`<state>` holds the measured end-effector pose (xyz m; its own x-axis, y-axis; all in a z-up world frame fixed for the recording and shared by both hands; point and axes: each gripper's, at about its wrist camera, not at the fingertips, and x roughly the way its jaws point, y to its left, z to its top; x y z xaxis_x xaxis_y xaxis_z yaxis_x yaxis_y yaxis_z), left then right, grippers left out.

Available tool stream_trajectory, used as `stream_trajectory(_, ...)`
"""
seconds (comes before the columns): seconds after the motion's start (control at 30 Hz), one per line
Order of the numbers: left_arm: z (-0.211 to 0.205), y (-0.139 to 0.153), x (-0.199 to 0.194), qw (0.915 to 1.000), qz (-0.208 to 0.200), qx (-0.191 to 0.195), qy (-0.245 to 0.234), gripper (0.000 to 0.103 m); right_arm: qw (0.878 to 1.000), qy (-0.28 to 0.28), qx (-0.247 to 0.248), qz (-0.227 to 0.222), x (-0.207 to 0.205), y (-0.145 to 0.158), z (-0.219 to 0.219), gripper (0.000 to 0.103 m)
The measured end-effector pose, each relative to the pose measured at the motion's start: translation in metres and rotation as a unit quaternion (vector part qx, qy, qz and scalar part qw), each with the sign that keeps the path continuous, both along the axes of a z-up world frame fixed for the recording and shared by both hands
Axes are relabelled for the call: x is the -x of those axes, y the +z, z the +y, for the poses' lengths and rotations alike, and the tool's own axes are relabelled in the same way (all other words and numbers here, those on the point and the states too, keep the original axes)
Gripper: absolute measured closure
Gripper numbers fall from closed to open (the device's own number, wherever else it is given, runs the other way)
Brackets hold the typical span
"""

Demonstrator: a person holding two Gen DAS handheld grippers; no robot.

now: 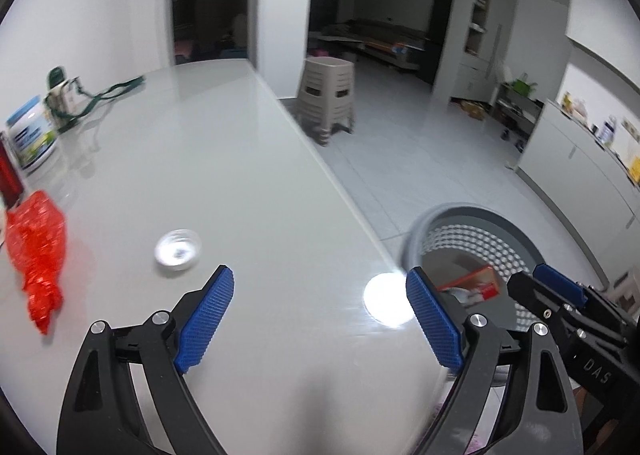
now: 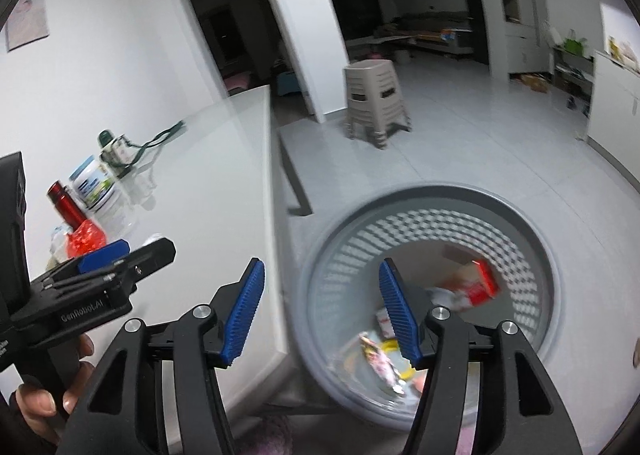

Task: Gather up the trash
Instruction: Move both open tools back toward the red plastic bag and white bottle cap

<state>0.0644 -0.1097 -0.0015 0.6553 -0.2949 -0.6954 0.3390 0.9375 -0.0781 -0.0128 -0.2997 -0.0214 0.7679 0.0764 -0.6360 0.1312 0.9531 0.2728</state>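
Meanwhile both grippers gape wide and empty: the left gripper (image 1: pixel 320 319) over the table (image 1: pixel 224 159) near its right edge, the right gripper (image 2: pixel 320 311) above the grey basket (image 2: pixel 548 255) of blurred, probably paper, wrappers (image 2: pixel 384 359). A red crumpled bag (image 1: pixel 38 251) lies by the table's left edge.

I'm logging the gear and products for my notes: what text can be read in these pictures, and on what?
"DAS": on the right gripper body, left wrist view.
"GenRobotAI": on the left gripper body, right wrist view; last letters uncertain.
White tub label: too blurred.
Wrappers in the basket: too blurred.
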Motion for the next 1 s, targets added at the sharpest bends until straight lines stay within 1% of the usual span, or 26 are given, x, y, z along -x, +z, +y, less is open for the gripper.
stream_trajectory(0.23, 0.063, 0.004, -0.013, 0.9981, -0.004, 0.002, 0.062, 0.014, 0.998, 0.063, 0.013, 0.002, -0.037, 0.004, 0.056, 0.043)
stream_trajectory(0.5, 0.130, 0.005, -0.023, 0.9922, -0.016, -0.005, 0.123, 0.013, 0.992, 0.121, 0.024, 0.012, -0.071, 0.000, 0.119, 0.043)
stream_trajectory(0.8, 0.188, -0.002, -0.027, 0.9847, -0.019, -0.011, 0.173, 0.011, 0.986, 0.161, 0.034, 0.018, -0.095, -0.009, 0.170, 0.039)
stream_trajectory(1.0, 0.213, -0.011, -0.031, 0.9815, -0.016, -0.010, 0.191, 0.011, 0.985, 0.168, 0.038, 0.027, -0.105, -0.022, 0.189, 0.038)
